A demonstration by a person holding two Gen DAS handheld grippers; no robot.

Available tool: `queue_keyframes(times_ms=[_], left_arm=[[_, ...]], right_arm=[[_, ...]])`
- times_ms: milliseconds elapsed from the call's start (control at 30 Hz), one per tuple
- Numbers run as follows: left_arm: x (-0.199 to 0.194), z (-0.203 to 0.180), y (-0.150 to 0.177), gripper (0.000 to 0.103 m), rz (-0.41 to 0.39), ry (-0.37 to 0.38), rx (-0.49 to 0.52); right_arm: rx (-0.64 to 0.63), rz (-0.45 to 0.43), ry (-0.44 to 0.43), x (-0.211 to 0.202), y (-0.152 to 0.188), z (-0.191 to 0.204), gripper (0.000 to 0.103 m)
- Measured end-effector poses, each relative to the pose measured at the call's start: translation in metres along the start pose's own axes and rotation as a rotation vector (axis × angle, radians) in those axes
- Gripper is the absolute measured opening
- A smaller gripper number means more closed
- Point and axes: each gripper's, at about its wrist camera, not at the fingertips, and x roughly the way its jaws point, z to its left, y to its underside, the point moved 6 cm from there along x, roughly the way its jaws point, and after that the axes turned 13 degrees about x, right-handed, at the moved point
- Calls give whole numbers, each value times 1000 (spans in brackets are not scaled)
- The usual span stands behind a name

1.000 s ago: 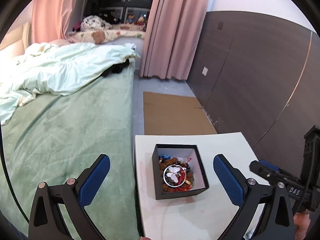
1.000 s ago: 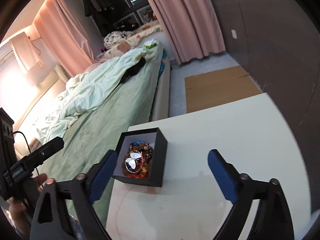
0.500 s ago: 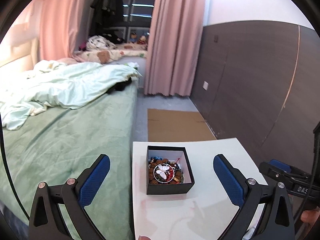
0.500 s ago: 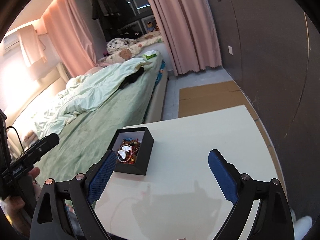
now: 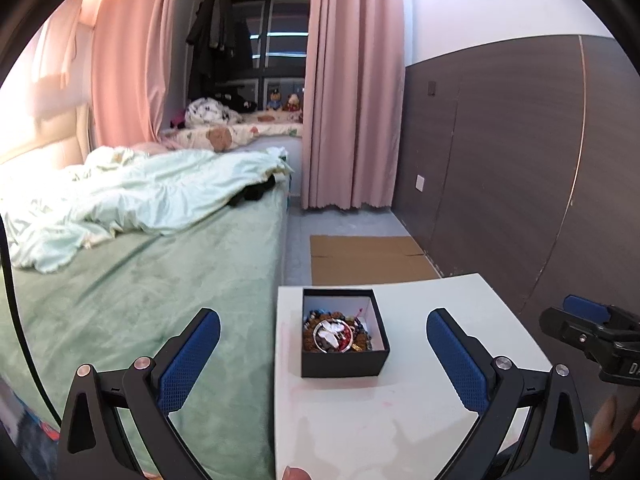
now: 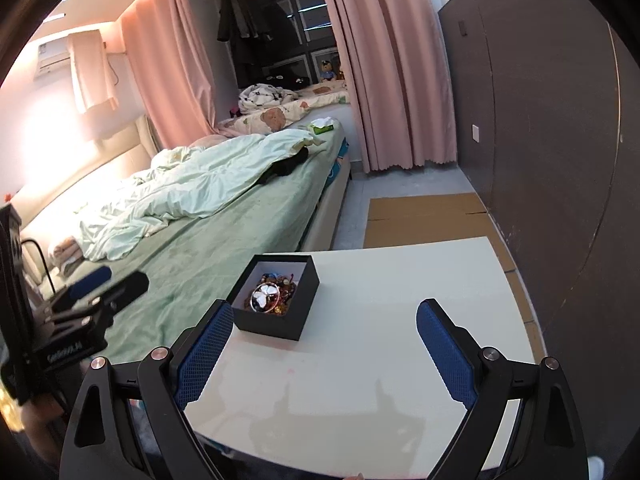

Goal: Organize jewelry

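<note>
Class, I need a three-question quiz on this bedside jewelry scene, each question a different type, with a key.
1. True or false: the left gripper is shut on a bracelet.
2. Where does the square black cardboard box of jewelry stand?
A. on the green bed
B. on the white table
C. on the brown cardboard sheet
3. Fill in: the round silver-rimmed piece on top of the jewelry pile bears a white ____ shape.

Key: 1 false, both the left and the right gripper are open and empty; 2 B; 3 butterfly.
</note>
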Motion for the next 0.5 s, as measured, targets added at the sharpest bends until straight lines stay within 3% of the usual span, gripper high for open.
queue_keyframes(times_ms=[500], left_arm=[[-14,-3,-10,103,-30,2,0]], right_arm=[[-1,-26,-10,-16,1,2,93]])
